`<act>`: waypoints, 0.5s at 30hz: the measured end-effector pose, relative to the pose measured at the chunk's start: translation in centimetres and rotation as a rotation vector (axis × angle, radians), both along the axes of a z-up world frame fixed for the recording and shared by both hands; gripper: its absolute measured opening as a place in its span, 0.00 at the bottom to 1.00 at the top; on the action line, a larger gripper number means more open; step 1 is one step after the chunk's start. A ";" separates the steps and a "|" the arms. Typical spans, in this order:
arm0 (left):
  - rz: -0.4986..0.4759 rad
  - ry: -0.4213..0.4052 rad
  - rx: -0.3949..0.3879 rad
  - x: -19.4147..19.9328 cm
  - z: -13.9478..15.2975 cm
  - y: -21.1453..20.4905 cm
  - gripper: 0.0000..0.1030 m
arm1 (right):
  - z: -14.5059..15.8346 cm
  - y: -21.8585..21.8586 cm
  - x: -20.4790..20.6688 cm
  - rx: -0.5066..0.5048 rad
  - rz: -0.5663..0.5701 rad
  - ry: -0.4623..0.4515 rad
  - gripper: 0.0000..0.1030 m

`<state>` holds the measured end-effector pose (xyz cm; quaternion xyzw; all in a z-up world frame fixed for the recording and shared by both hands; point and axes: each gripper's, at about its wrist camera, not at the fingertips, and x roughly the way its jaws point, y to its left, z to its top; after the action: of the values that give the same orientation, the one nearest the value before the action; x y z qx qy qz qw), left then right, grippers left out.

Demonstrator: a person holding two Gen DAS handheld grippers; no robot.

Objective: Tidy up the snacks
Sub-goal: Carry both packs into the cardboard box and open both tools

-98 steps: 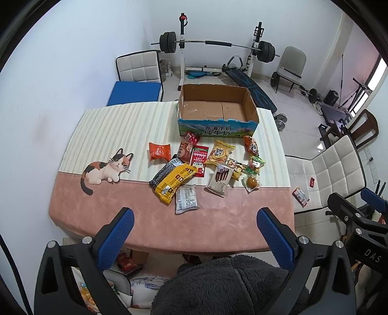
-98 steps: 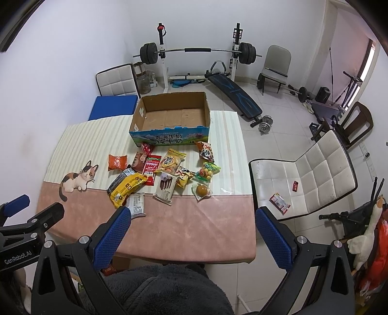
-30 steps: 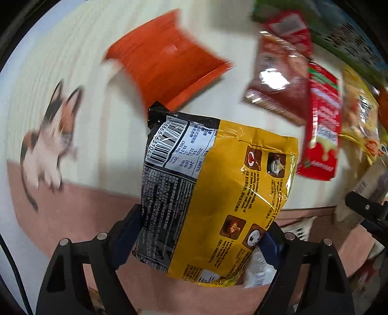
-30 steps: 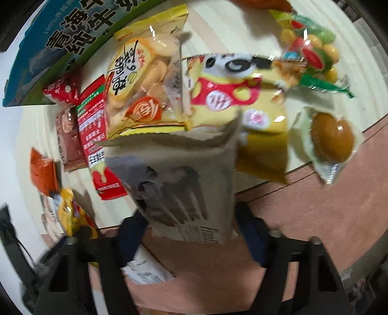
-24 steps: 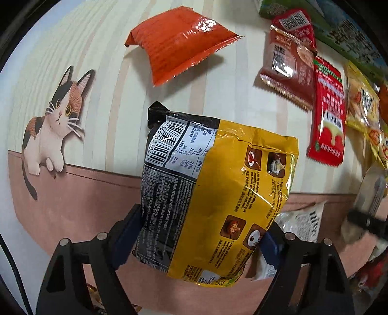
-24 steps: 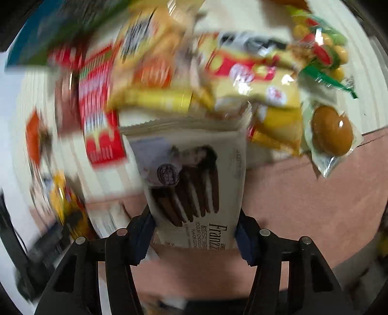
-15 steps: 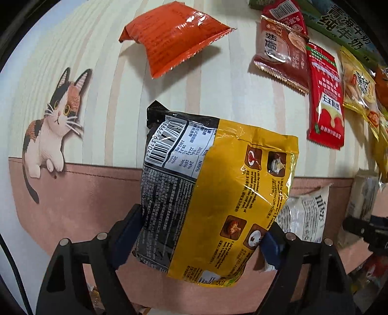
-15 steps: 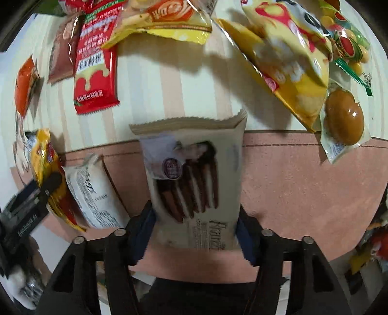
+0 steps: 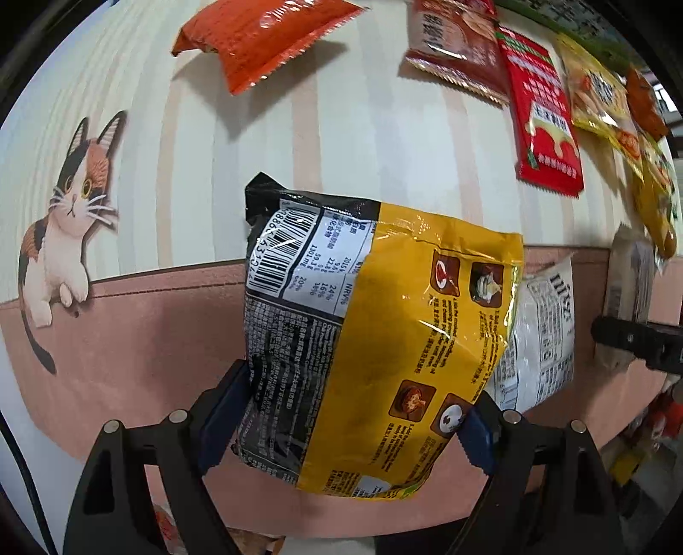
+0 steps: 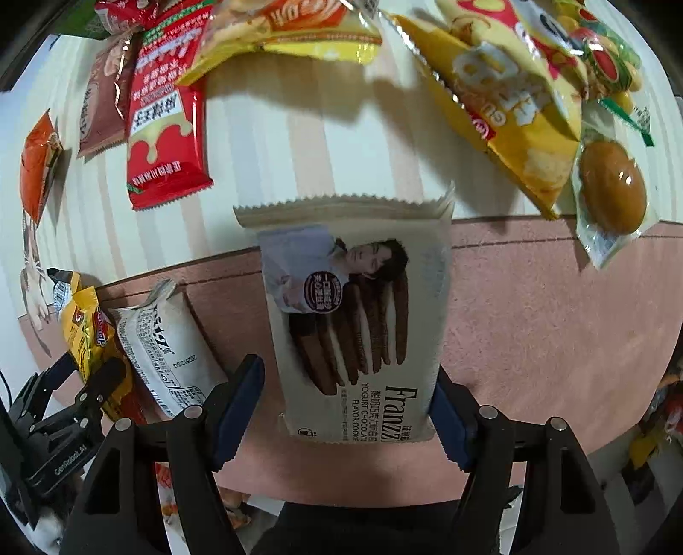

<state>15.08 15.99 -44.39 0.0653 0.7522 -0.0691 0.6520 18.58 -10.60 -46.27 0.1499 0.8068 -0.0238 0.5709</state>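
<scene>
Gripping a yellow-and-black noodle packet (image 9: 375, 341), left gripper (image 9: 348, 416) pointing straight down over the pink edge of the tablecloth (image 9: 141, 333), both blue pads pressed into the packet's sides, barcode end farthest from the jaws. Just right of those jaws, flat on the cloth, a white wrapped snack (image 9: 540, 337); beyond the jaws, an orange packet (image 9: 260, 38), a brown sachet (image 9: 459, 47) and a red packet (image 9: 544, 115) on the striped part; left of the jaws, a printed cat (image 9: 59, 222). Opening now, right gripper (image 10: 348, 407), with a cream cookie packet (image 10: 358, 320) between the blue pads, serrated seal away from the jaws; left pad clearly off the wrapper, right pad right at its edge, contact there possibly gone but hard to judge. Beyond and right of these jaws, a yellow chip bag (image 10: 516, 124) and a sealed brown egg (image 10: 612, 188); beyond and left, the same red packet, and a yellow bag (image 10: 290, 25) at the far edge. Low on the left, dim and partly cut off, the other gripper with its yellow load beside the white snack.
</scene>
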 end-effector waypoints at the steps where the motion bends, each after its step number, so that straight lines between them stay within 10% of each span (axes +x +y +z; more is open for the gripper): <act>1: -0.003 -0.003 -0.002 0.0 -0.2 0.1 0.84 | -0.4 0.3 -0.2 -0.005 0.002 -0.005 0.75; 15: 0.227 -0.074 0.013 -2.6 2.3 1.7 0.80 | 2.2 0.5 -2.1 -0.027 -0.012 -0.119 0.59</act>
<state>12.47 17.66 -42.05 -0.0136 0.7305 0.0125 0.6827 16.44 -10.06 -44.11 0.1480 0.7701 -0.0292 0.6198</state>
